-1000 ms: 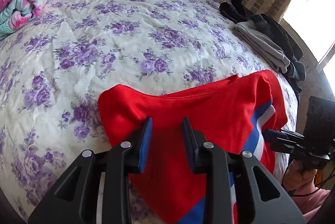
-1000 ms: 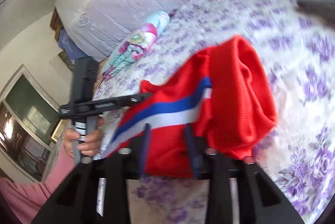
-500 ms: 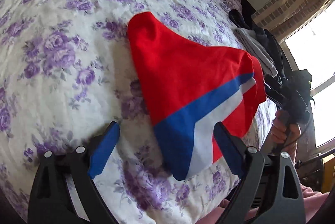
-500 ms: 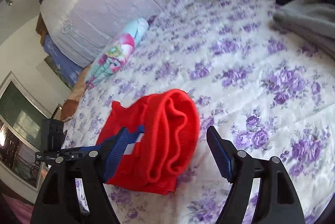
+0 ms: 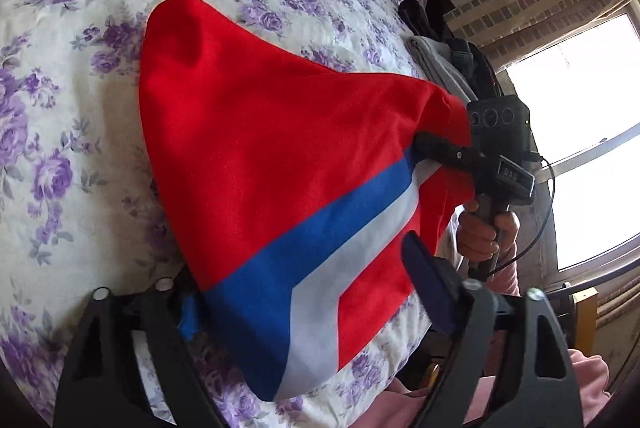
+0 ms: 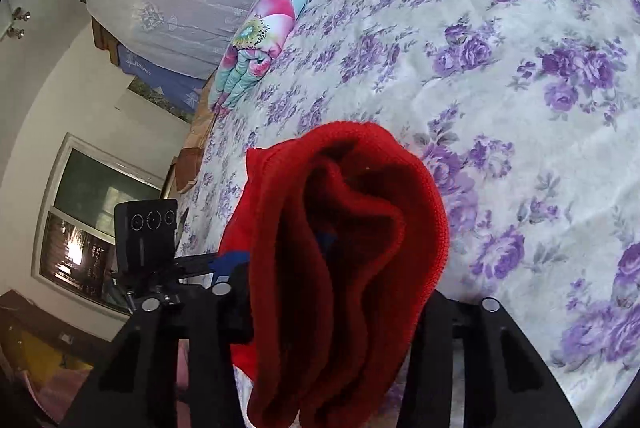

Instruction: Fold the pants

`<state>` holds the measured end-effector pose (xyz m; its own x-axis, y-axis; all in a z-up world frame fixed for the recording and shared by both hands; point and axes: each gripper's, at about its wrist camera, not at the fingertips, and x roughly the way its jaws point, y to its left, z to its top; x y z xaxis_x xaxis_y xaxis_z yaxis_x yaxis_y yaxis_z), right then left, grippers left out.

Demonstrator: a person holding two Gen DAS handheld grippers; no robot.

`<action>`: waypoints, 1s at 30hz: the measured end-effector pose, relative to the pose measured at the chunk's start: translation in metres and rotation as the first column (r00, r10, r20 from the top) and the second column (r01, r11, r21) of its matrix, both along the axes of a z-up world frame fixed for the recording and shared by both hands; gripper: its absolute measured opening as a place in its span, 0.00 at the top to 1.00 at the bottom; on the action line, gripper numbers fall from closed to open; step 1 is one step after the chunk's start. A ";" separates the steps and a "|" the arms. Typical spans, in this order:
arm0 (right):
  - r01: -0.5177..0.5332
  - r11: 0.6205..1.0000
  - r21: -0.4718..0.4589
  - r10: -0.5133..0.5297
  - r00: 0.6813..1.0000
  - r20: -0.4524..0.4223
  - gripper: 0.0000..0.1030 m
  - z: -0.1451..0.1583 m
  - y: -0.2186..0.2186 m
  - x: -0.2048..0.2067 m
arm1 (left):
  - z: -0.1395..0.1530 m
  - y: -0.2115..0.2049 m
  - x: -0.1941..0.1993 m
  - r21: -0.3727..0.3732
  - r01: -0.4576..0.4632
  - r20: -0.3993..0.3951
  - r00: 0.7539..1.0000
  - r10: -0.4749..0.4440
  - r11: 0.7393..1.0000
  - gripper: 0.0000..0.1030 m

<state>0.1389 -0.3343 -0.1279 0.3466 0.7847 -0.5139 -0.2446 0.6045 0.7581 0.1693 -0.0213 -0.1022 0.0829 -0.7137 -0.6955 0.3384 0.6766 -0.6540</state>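
The red pants [image 5: 260, 147] with a blue and white stripe lie folded at the near edge of the flowered bed [image 5: 60, 107]. My left gripper [image 5: 308, 292] is open, its fingers on either side of the striped corner, which lies between them. In the right wrist view the thick folded end of the pants [image 6: 352, 248] fills the space between the wide-open fingers of my right gripper [image 6: 332, 312]. The right gripper [image 5: 440, 147] also shows in the left wrist view, at the pants' right edge.
A rolled flowered quilt [image 6: 264, 31] lies at the far side of the bed by the headboard. A pile of grey and dark clothes [image 5: 448, 63] lies at the bed's right edge near the window [image 5: 580, 147].
Both grippers let go of the pants and opened wide. They have since moved back in, so that the pants now lie between the open fingers of each.
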 end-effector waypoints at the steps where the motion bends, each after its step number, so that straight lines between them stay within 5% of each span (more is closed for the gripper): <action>1: -0.006 1.000 -0.001 0.006 1.000 0.026 0.64 0.008 0.003 -0.001 | 0.002 0.004 0.002 -0.004 -0.010 0.008 1.000 0.010 1.000 0.39; 3: -0.026 0.999 0.024 0.024 0.996 0.088 0.65 0.030 0.009 0.000 | 0.009 0.010 0.004 -0.017 -0.022 0.028 0.999 0.022 1.000 0.69; 4: -0.036 0.999 0.031 0.032 0.992 0.123 0.66 0.042 0.013 0.004 | 0.019 0.014 0.008 -0.046 -0.017 0.048 0.999 0.019 0.999 0.72; 6: -0.040 0.999 0.025 0.034 0.981 0.190 0.66 0.067 0.020 0.020 | 0.037 0.020 0.015 -0.055 -0.028 0.103 0.994 0.034 0.998 0.73; 11: -0.036 0.997 0.074 0.013 0.957 0.290 0.66 0.111 0.035 0.097 | 0.102 0.033 0.069 0.011 -0.092 0.333 0.939 0.083 0.996 0.73; 13: -0.045 0.994 0.095 0.015 0.955 0.296 0.65 0.115 0.037 0.137 | 0.113 0.036 0.097 0.049 -0.114 0.394 0.915 0.086 0.992 0.70; 17: 0.042 0.999 0.012 -0.044 0.965 0.258 0.50 0.078 0.035 0.206 | 0.079 0.050 0.160 0.117 -0.193 0.394 0.910 0.133 0.974 0.27; 19: 0.144 0.986 -0.086 -0.132 0.983 0.130 0.43 0.027 0.026 0.233 | 0.034 0.061 0.184 0.179 -0.241 0.309 0.934 0.178 0.954 0.25; 20: 0.170 0.981 -0.092 -0.163 0.984 0.075 0.54 0.005 0.018 0.240 | 0.009 0.068 0.192 0.204 -0.253 0.253 0.947 0.199 0.946 0.31; 21: 0.188 0.982 0.014 -0.189 0.976 0.104 0.53 0.004 0.004 0.235 | 0.006 0.075 0.188 0.152 -0.244 0.283 0.939 0.195 0.958 0.31; 24: 0.254 0.967 0.030 -0.256 0.964 0.076 0.41 0.026 -0.017 0.222 | 0.031 0.080 0.176 0.188 -0.241 0.312 0.934 0.174 0.952 0.29; 27: 0.288 0.958 -0.009 -0.280 0.938 0.206 0.41 0.066 -0.021 0.196 | 0.062 0.085 0.166 0.122 -0.280 0.377 0.901 0.216 0.952 0.22; 30: 0.212 0.973 0.097 -0.231 0.931 0.283 0.41 0.097 -0.001 0.192 | 0.078 0.068 0.172 0.094 -0.247 0.411 0.892 0.188 0.964 0.21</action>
